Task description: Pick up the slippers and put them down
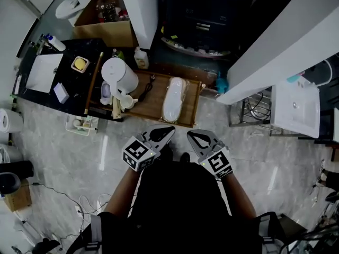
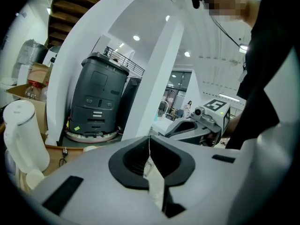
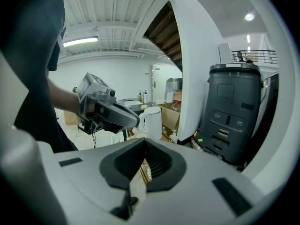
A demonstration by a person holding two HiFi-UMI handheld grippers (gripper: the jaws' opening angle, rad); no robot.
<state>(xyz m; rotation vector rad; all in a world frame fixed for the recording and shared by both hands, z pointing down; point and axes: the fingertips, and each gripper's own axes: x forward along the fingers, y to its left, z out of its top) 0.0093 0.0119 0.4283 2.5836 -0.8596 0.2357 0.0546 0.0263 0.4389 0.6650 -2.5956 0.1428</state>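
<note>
The white slippers [image 1: 174,97] lie side by side on a low wooden tray [image 1: 151,103] on the floor, just ahead of me in the head view. My left gripper [image 1: 170,129] and right gripper [image 1: 190,135] are held close together in front of my body, a short way short of the tray's near edge. Both are shut with nothing between the jaws. In the left gripper view the left gripper [image 2: 150,138] shows jaws pressed together, with the right gripper [image 2: 199,122] beside it. The right gripper [image 3: 144,143] looks the same in its own view, with the left gripper [image 3: 107,111] to its left.
A white kettle [image 1: 119,77] stands at the tray's left end beside a black table [image 1: 37,91]. A dark grey machine [image 2: 96,102] and white slanted columns [image 1: 140,9] stand behind. A white basin [image 1: 294,107] is at the right. Cables [image 1: 58,194] trail on the marble floor.
</note>
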